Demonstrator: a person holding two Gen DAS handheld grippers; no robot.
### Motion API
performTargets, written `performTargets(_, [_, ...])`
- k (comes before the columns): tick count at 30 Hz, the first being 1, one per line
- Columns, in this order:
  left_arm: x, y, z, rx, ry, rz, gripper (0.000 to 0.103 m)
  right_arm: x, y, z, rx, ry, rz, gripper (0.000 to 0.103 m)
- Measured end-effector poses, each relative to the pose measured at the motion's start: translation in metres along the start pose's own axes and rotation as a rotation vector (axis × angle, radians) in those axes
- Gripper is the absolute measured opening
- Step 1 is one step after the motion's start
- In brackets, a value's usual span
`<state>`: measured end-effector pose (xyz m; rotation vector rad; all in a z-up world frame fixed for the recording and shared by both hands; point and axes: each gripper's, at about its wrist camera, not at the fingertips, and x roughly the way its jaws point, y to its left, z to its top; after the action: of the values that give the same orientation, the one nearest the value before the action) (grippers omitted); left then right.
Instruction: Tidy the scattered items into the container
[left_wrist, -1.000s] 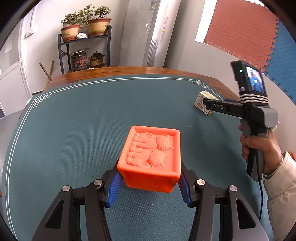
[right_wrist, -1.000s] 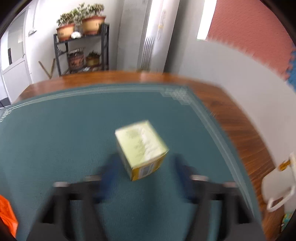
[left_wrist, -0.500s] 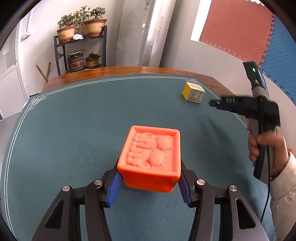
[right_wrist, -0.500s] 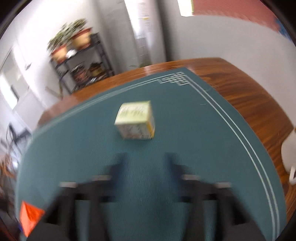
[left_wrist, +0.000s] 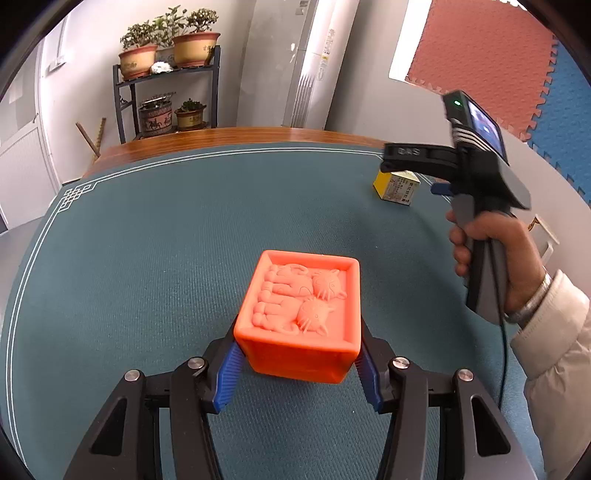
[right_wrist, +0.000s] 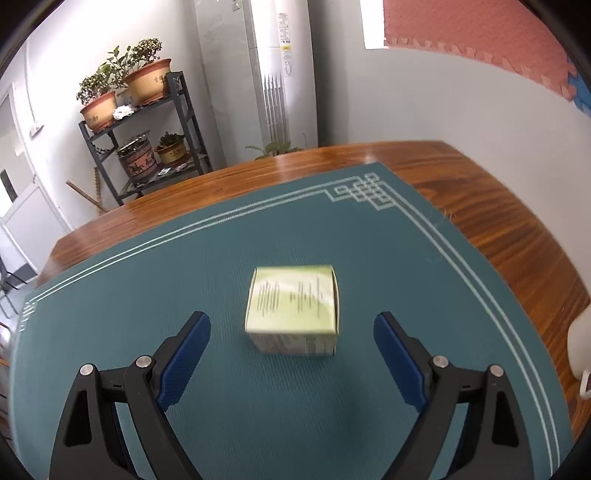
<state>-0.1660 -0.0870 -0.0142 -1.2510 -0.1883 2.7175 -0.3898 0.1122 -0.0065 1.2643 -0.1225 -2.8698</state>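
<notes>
My left gripper (left_wrist: 297, 360) is shut on an orange block (left_wrist: 301, 317) with two cats in relief on top, held just above the green mat. A small pale green and yellow carton (right_wrist: 293, 308) stands on the mat in the right wrist view, a little ahead of my open right gripper (right_wrist: 291, 326) and centred between its blue pads. In the left wrist view the carton (left_wrist: 397, 186) sits at the far right of the mat, with the right gripper (left_wrist: 417, 157) held over it by a hand. No container is in view.
The green mat (left_wrist: 166, 240) covers a wooden table (right_wrist: 498, 206). A white mug (right_wrist: 581, 350) stands at the table's right edge. A plant shelf (left_wrist: 166, 99) and a white floor unit (right_wrist: 280, 74) stand beyond the far edge.
The right gripper has swung back toward the carton and now faces it squarely, close up, with jaws open. The left gripper and orange block have stayed put.
</notes>
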Motion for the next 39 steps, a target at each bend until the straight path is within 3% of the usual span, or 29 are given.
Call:
performTargets(2, [0.002,-0.001,-0.001,0.003,0.003,0.002,0.056,0.004,0.002,0.001,-0.009,0.009,-0.01,0.087])
performTargets(4, [0.003,-0.002,-0.002,0.005,0.008,0.003,0.056,0.009,0.001,0.0,-0.011,0.042,0.013,0.055])
performTargets(11, [0.002,-0.001,-0.003,0.001,0.005,0.007,0.056,-0.013,-0.011,-0.02,-0.024,0.019,0.032,0.054])
performTargets(20, [-0.007,-0.009,-0.008,0.029,-0.01,-0.007,0.056,-0.097,-0.045,-0.064,0.008,-0.022,0.081,0.054])
performTargets(26, [-0.025,-0.028,-0.012,0.079,-0.039,-0.049,0.056,-0.167,-0.077,-0.126,0.017,-0.041,0.11,0.054])
performTargets(33, [-0.044,-0.056,-0.024,0.131,-0.049,-0.088,0.056,-0.238,-0.123,-0.197,0.011,-0.093,0.058,0.054])
performTargets(39, [-0.059,-0.101,-0.045,0.194,-0.023,-0.146,0.056,-0.291,-0.168,-0.246,0.071,-0.155,0.016,0.054])
